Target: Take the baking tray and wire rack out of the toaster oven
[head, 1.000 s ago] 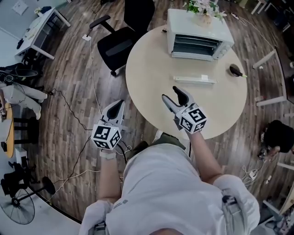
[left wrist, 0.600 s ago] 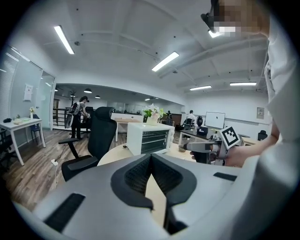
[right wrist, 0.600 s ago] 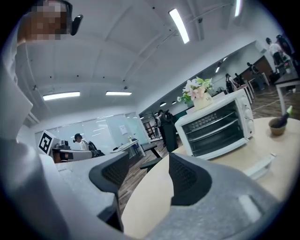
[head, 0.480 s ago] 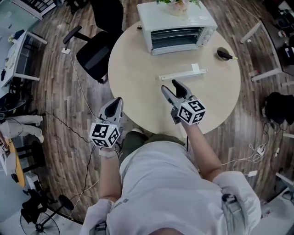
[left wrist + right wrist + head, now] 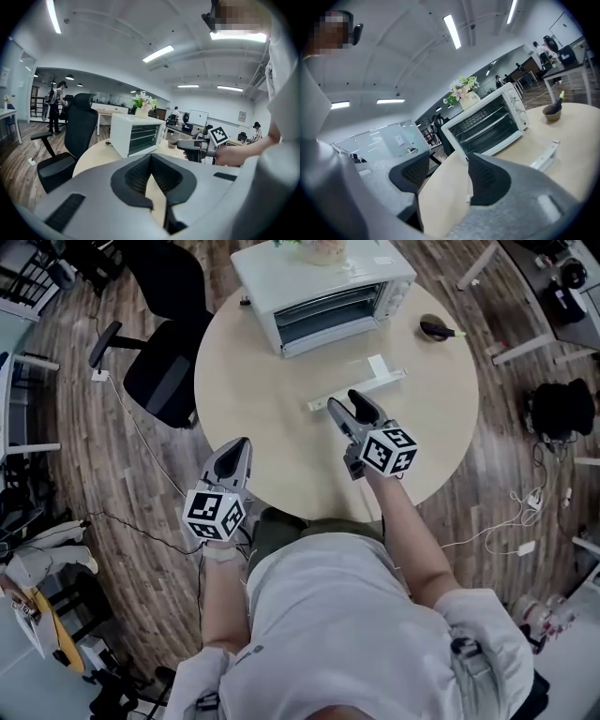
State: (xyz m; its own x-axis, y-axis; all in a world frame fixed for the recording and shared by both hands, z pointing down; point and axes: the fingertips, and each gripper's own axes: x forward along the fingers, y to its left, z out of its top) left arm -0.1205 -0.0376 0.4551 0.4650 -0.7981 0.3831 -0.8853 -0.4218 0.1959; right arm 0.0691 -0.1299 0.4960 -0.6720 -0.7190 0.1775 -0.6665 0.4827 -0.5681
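Note:
The white toaster oven (image 5: 319,287) stands at the far side of the round table (image 5: 272,418). In the right gripper view the toaster oven (image 5: 487,124) faces me, and wire shelves show in its dark inside. No tray or rack lies outside it. My right gripper (image 5: 343,412) hovers over the middle of the table, open with nothing between its fingers, aimed at the oven. The left gripper (image 5: 232,457) hangs at the table's near edge, shut and holding nothing. In the left gripper view the right gripper (image 5: 186,145) shows beyond the oven (image 5: 136,133).
A white bar-shaped part (image 5: 361,388) lies on the table just past my right gripper. A small dark bowl (image 5: 433,330) sits at the far right, and flowers (image 5: 323,249) stand on top of the oven. A black office chair (image 5: 164,381) stands left of the table.
Both grippers have moved forward toward the oven. The right one now reaches close to the white bar, and the left one has come up to the table's edge.

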